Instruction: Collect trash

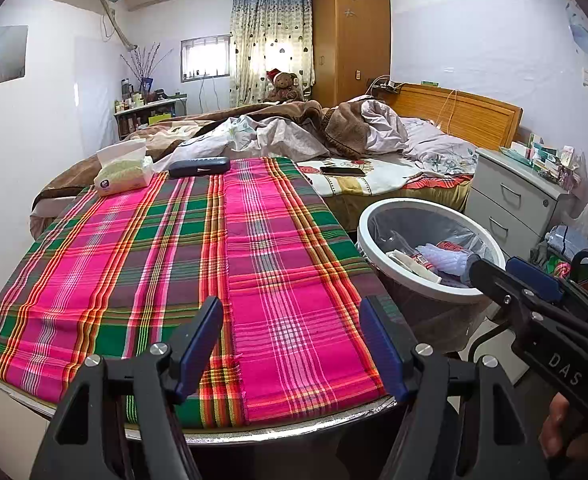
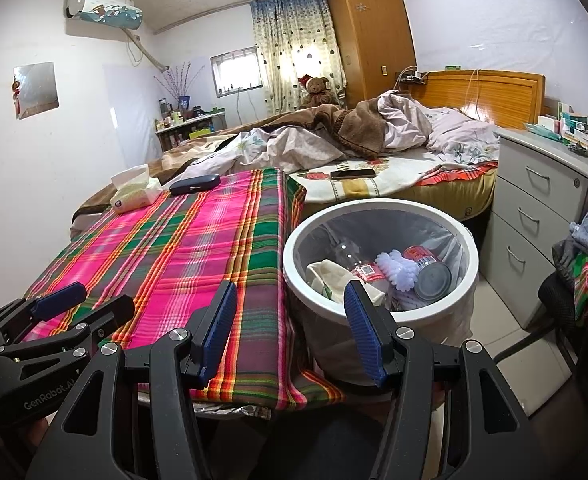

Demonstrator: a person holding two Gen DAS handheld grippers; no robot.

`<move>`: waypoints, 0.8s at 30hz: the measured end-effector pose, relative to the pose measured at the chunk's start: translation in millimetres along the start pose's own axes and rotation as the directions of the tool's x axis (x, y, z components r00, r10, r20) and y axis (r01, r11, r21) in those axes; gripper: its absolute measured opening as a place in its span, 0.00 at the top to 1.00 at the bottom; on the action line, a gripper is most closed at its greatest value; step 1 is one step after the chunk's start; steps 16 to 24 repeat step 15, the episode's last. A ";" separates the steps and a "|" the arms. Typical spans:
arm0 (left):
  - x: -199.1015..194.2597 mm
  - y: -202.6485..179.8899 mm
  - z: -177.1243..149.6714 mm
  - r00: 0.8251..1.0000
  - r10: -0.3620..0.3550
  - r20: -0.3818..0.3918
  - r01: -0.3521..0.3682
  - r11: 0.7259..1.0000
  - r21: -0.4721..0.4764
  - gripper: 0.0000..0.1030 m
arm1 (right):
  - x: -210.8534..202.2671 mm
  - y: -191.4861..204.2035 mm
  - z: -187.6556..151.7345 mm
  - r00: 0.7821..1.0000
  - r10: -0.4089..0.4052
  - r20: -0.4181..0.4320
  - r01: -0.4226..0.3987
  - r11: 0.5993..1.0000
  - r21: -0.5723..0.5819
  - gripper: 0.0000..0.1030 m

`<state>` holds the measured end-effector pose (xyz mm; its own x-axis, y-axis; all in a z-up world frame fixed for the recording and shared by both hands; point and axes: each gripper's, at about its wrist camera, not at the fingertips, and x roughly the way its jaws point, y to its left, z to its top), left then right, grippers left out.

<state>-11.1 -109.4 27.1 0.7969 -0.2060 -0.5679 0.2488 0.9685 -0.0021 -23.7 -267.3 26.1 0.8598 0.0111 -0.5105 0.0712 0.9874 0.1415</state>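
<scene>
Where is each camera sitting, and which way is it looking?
Left wrist: rides on the left claw, looking down over the pink-and-green plaid cloth; open blue pads, and the right claw at right.
Right wrist: rides on the right claw, facing the round white trash bin; the left claw at lower left.
Shared: cloth, bin, white tissue pack, dark blue case, the bed.

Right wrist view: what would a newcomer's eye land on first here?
The pink and green plaid cloth over the table fills the left half. Beside its right edge stands a white bin holding a can, a clear bottle and other trash. Both the right gripper and the left gripper are open and empty.
</scene>
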 end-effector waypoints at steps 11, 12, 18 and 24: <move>-0.9 -1.9 -0.6 1.000 -0.006 -0.002 0.006 1.000 0.000 0.30 | 0.0 0.0 0.2 1.000 -0.001 -0.001 0.001 1.000 0.001 0.45; -0.7 -1.5 -0.6 1.000 -0.006 -0.002 0.006 1.000 -0.001 0.30 | -0.2 0.1 0.2 1.000 -0.001 0.000 0.001 1.000 0.000 0.45; -0.5 -1.4 -0.7 1.000 -0.005 -0.003 0.005 1.000 0.000 0.30 | 0.6 -0.8 0.1 1.000 0.000 -0.001 0.000 1.000 0.000 0.45; -0.5 -1.4 -0.7 1.000 -0.005 -0.003 0.005 1.000 0.000 0.30 | 0.6 -0.8 0.1 1.000 0.000 -0.001 0.000 1.000 0.000 0.45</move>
